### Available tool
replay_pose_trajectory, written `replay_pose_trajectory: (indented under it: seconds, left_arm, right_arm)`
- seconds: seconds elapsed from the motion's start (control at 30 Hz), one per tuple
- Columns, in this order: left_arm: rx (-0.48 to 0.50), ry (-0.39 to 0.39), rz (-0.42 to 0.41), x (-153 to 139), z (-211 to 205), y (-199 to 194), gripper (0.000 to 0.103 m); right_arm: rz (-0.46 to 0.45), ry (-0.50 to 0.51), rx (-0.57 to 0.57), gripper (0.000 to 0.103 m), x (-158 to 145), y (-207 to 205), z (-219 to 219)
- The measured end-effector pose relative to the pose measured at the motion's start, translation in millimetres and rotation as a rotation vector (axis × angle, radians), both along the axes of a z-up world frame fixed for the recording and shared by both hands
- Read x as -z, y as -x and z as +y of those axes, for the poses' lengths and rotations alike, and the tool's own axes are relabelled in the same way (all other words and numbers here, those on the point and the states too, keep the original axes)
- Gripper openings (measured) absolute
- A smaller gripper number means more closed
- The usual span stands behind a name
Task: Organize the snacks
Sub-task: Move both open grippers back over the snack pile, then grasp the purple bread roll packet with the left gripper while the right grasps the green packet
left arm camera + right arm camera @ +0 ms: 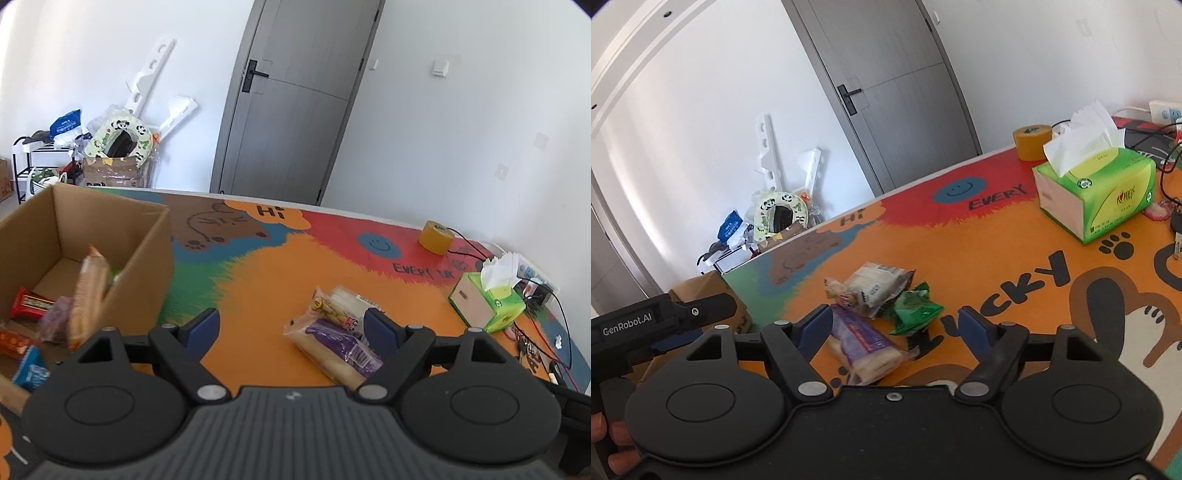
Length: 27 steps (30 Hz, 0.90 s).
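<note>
A brown cardboard box [147,254] stands at the table's left and holds several snack packets, among them a red bar [29,303] and a tan biscuit pack [86,295] that looks blurred, leaning at the box's near wall. My left gripper [291,326] is open and empty, just right of the box. On the table lie a purple-wrapped cake [864,343], a clear biscuit pack [875,282] and a green packet [914,308]. My right gripper [895,328] is open and empty above these snacks. The purple cake [334,345] also shows in the left wrist view.
A green tissue box [1108,192] and a yellow tape roll [1032,140] stand at the table's far right, with cables and keys [1174,225] beside them. The left gripper's body [661,317] shows at the right view's left edge. Clutter sits on the floor by the wall.
</note>
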<state>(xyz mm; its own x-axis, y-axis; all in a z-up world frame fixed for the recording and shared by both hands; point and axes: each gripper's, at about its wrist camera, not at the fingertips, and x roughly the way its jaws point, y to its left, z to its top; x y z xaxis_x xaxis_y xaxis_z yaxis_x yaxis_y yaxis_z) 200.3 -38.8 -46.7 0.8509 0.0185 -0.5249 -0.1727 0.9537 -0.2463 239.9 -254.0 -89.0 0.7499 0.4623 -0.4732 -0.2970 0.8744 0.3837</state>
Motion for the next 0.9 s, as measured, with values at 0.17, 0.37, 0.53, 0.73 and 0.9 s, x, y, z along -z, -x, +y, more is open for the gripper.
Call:
replay_pose_trajectory:
  seconds: [0.17,0.37,0.53,0.73,0.9]
  left_arm:
    - [0.004,-0.007,0.024,8.3,-7.5,-14.9,0.084]
    - [0.01,0.002,0.058,19.3,-14.7,-33.4,0.084]
    - [0.013,-0.001,0.095,31.5,-19.3,-47.3,0.084]
    - [0.013,-0.008,0.121,41.3,-28.1,-58.8,0.084]
    - [0.036,-0.017,0.128,45.9,-45.9,-65.4,0.084]
  right_arm:
    - [0.013,0.005,-0.008,0.074,7.1,-17.0,2.2]
    - [0.042,0.018,-0.012,0.071,18.8,-38.5,13.4]
    - [0.085,0.01,-0.025,0.056,35.3,-50.9,21.5]
    - [0.104,0.008,-0.033,0.029,43.9,-48.2,16.1]
    - [0.105,-0.012,0.009,0.029,44.2,-39.5,-4.3]
